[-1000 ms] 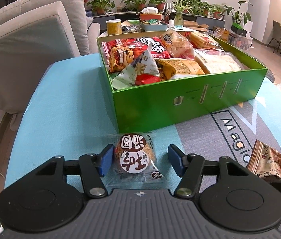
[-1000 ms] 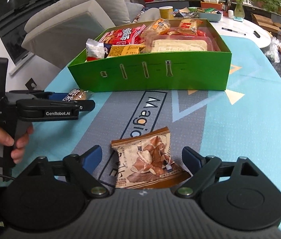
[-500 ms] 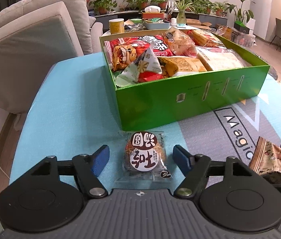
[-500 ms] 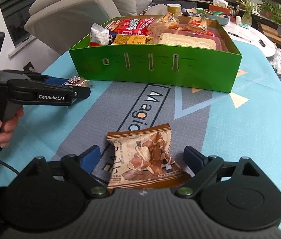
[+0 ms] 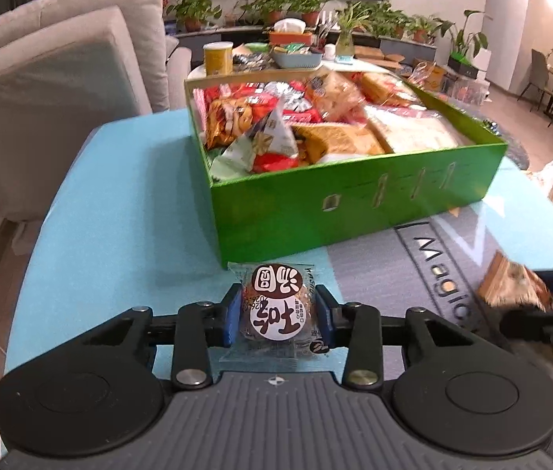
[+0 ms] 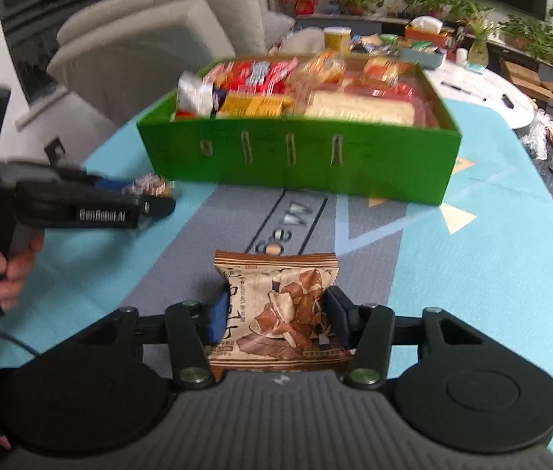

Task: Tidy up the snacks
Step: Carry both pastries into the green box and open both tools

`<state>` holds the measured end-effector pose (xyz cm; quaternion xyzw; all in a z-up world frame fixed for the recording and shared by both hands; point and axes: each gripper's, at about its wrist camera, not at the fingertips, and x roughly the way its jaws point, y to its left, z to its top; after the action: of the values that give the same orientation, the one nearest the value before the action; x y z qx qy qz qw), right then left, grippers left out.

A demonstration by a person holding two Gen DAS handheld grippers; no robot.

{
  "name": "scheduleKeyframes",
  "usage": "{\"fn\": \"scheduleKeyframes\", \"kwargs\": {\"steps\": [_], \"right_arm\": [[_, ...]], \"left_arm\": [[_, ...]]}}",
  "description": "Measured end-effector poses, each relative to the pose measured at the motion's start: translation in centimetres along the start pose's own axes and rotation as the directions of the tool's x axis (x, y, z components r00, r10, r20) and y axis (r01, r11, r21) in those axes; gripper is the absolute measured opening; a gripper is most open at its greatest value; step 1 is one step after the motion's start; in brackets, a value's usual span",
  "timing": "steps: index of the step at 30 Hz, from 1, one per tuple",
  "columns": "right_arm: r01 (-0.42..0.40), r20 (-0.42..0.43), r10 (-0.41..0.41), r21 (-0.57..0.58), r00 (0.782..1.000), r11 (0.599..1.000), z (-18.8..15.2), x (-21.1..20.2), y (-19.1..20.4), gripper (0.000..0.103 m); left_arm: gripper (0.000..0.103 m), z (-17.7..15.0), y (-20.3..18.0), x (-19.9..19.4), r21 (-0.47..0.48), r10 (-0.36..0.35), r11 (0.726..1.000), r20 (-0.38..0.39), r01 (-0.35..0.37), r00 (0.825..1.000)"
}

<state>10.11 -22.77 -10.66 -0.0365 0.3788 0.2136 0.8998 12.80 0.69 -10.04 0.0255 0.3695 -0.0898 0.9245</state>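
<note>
On the blue-grey surface (image 5: 127, 211), low in both frames, your left gripper (image 5: 279, 315) pinches the round cake packet (image 5: 274, 307) and your right gripper (image 6: 276, 319) pinches the brown crisp bag (image 6: 282, 305). Both look light, slippery, crushable; squeeze gently at mid-sides.

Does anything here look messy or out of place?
Mostly tidy. The green box is heaped, and one white-green packet juts above its rim at the near corner. Nothing spilled or torn.
</note>
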Motion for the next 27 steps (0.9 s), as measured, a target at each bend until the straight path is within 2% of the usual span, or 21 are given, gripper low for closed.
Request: {"fn": "scheduleKeyframes", "kwargs": {"steps": [8,15,21,27], "right_arm": [[0.010,0.108,-0.016,0.053,0.994,0.999,2.2,-1.6,-0.5,0.082],[0.003,0.218,-0.027,0.110,0.976,0.994,6.1,-2.4,-1.4,0.082],[0.001,0.281,-0.041,0.139,0.959,0.990,9.2,-2.1,-2.4,0.082],[-0.012,0.316,-0.040,0.162,0.948,0.987,10.9,-1.3,-3.6,0.082]], "left_arm": [[0.035,1.8,-1.6,-3.4,0.023,-0.052,0.998,0.098,0.050,0.994],[0.035,5.6,-3.3,-5.0,0.082,-0.077,0.995,0.191,0.062,0.978],[0.035,9.0,-4.0,-4.1,0.092,-0.085,0.994,0.228,0.066,0.970],[0.035,11.3,-4.8,-1.9,0.135,-0.109,0.987,0.217,0.081,0.970]]}}
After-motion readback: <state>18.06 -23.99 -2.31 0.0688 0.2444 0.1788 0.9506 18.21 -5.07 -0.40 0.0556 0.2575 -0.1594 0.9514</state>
